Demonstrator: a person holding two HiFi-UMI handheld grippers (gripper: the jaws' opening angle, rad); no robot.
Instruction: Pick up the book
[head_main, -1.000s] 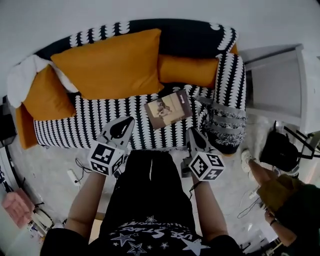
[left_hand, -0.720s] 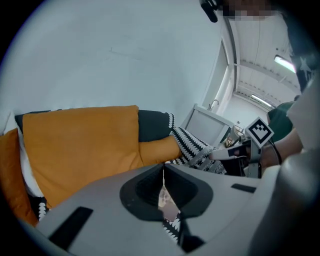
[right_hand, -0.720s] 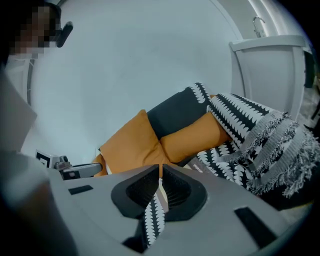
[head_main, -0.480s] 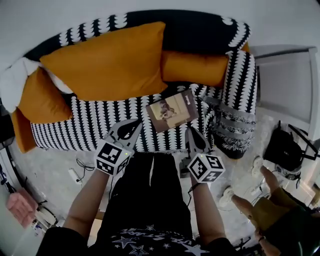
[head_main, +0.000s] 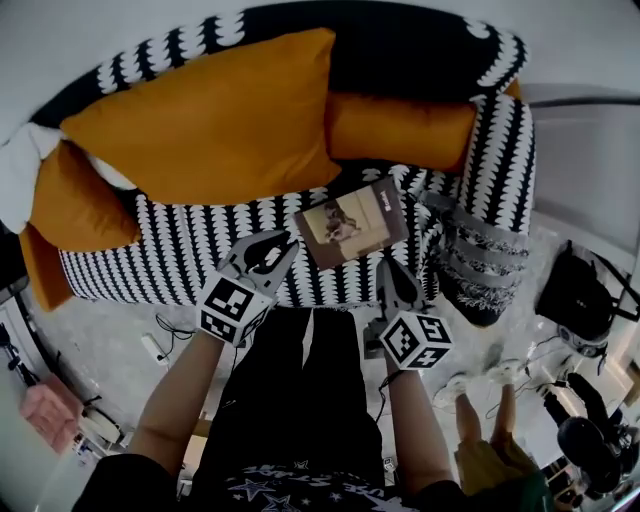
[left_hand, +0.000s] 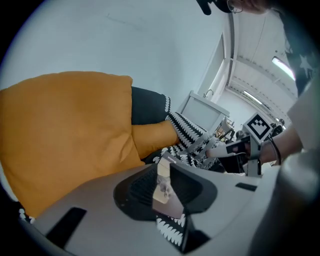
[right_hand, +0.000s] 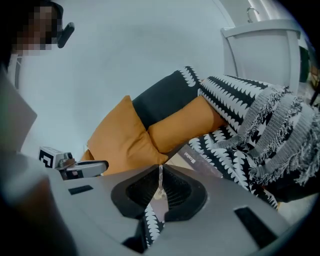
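The book (head_main: 352, 222) lies flat on the patterned sofa (head_main: 190, 250), just ahead of both claws and between them. The left gripper (head_main: 283, 244) has just been opening: its jaws stand a slit apart, nothing between them. The right gripper (head_main: 391, 270) has its jaws together, empty. An orange cushion (head_main: 210, 120) leans beyond.

A book (head_main: 352, 222) was seen lying flat on the black-and-white patterned seat of a sofa (head_main: 180, 245), below a large orange cushion (head_main: 210, 120). The left tool (head_main: 283, 245) was held just beside the book's near left corner; its jaws had just been opening, with nothing between them. The right tool (head_main: 392, 268) was held just below the book's near edge.
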